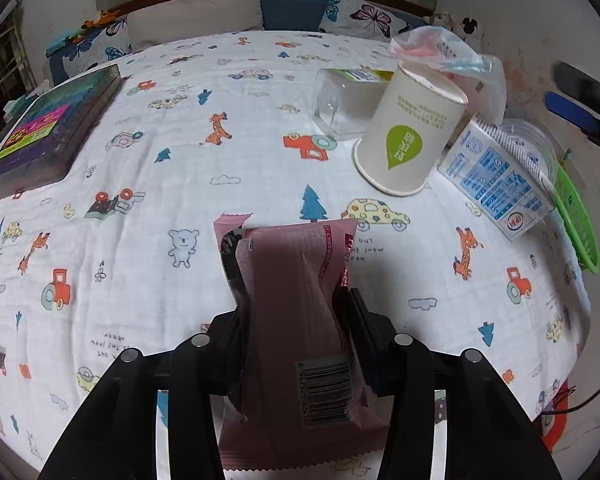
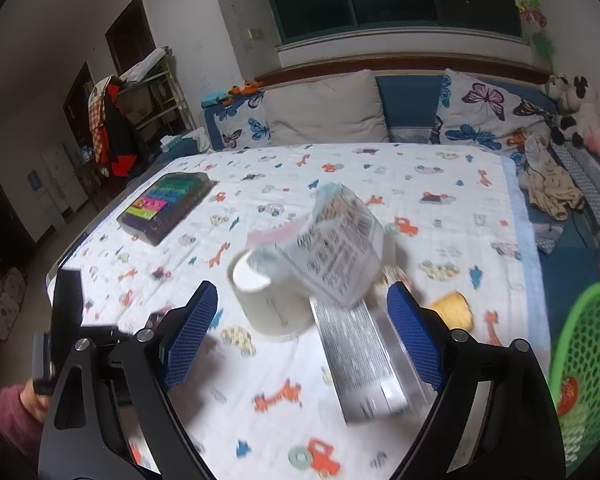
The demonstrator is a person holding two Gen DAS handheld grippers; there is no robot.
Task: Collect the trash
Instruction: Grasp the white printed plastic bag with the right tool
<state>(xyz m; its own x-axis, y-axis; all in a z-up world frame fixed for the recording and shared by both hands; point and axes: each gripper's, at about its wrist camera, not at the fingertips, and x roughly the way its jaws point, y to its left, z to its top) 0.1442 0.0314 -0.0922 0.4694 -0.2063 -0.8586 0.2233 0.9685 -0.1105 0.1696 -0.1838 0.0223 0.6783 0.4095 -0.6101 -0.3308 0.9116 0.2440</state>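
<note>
Trash lies scattered on the patterned bedspread (image 1: pixel 228 92). At the near left, a pink wrapper (image 1: pixel 296 300) is pinched between the jaws of the left gripper (image 1: pixel 300 312), which are drawn together on its crumpled middle. To do this step well, I would lift the wrapper straight up with the grip held firm — the film looks slick and could slide out — then carry it across to the green basket (image 1: pixel 576 216) at the far right edge. Further right stand a paper cup (image 1: pixel 412 128), a clear box (image 1: pixel 340 100) and a milk carton (image 1: pixel 496 180). The right gripper (image 2: pixel 300 344) hangs with jaws apart over the carton, holding nothing. Its view is blurred, so the carton's print is unreadable — and the basket is cut off by the frame.
</note>
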